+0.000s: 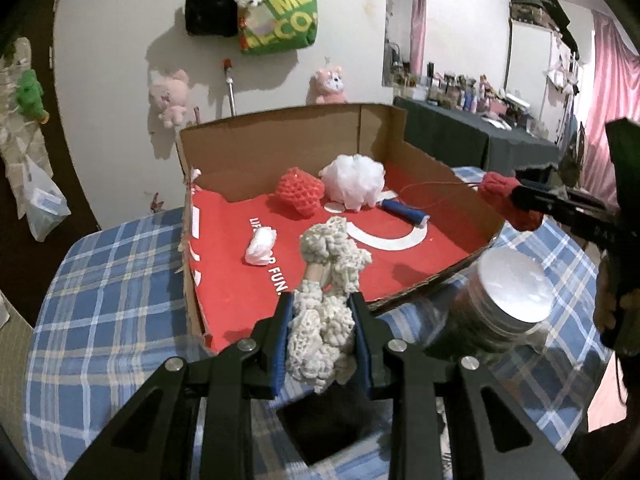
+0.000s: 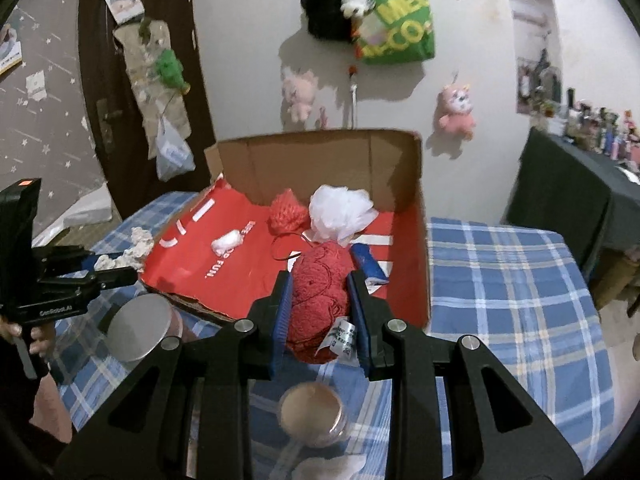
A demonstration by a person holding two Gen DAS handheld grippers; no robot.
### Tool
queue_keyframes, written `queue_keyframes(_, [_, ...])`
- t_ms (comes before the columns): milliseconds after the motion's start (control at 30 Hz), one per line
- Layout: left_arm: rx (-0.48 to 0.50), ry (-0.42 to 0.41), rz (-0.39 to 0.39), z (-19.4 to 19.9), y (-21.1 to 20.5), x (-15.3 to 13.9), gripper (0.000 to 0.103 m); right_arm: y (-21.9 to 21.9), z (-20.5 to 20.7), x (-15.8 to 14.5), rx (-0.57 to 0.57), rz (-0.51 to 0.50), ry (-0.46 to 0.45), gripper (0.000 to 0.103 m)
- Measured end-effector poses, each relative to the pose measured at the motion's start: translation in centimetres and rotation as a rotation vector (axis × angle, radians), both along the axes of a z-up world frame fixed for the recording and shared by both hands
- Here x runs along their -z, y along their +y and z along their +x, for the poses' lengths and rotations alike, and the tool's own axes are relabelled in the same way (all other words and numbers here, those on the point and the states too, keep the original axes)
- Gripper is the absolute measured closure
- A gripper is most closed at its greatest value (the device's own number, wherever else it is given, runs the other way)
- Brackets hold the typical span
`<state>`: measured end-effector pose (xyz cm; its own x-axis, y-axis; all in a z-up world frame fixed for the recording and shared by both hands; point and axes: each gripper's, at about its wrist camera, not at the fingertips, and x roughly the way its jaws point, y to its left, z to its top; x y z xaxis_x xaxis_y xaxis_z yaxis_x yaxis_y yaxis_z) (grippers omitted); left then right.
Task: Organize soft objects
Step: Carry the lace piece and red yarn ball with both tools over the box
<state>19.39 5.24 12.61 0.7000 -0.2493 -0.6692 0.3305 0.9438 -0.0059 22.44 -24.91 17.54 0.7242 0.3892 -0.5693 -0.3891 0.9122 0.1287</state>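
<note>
On the bench (image 1: 100,280), covered in a blue plaid cloth, a cardboard box (image 1: 280,136) lies open with a red sheet (image 1: 240,276) lining its floor; white print on the sheet ends in "FUN." Inside, toward the far wall, sit a red knitted piece (image 1: 299,194) and a white mesh pouf (image 1: 354,182) just beside each other, with a blue-and-white roll (image 1: 404,212) to their right and a small white wad (image 1: 261,245) nearer the left side. The left tool (image 1: 323,338) is pinching a cream knitted item (image 1: 326,320) between its blue pads, over the box's near edge. The right tool (image 2: 320,318) is pinching a red plush piece (image 2: 320,292), whose white sewn-in tag (image 2: 343,338) carries print too small to read; it hangs above the near right part of the box. In the right wrist view, the left tool's body reads "GenRobot.AI". A jar with a silver lid (image 1: 508,284) stands on the bench near the box's near edge. On the far wall hangs a green tote (image 1: 278,12) with yellow letters, partly legible as "MEC" and "ECO".
</note>
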Motion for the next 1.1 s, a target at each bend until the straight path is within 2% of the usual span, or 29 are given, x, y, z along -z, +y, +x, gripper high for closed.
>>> queue_keyframes(333, [0.053,0.136,0.063,5.9,0.3,1.3,0.074,1.3,6.7,1.8,-0.119,-0.108,0.174,0.076])
queue_keyframes(533, [0.066,0.233,0.101,9.2,0.3,3.4,0.074,3.1,9.3,3.4,-0.157,-0.197,0.244,0.076])
queue_keyframes(800, [0.049,0.319,0.165,12.0,0.4,6.1,0.073,4.2,10.5,5.3,-0.164,-0.314,0.301,0.076])
queue_keyframes(1100, [0.057,0.346,0.222,12.7,-0.5,7.2,0.072,4.5,10.9,6.6,-0.156,-0.393,0.346,0.076])
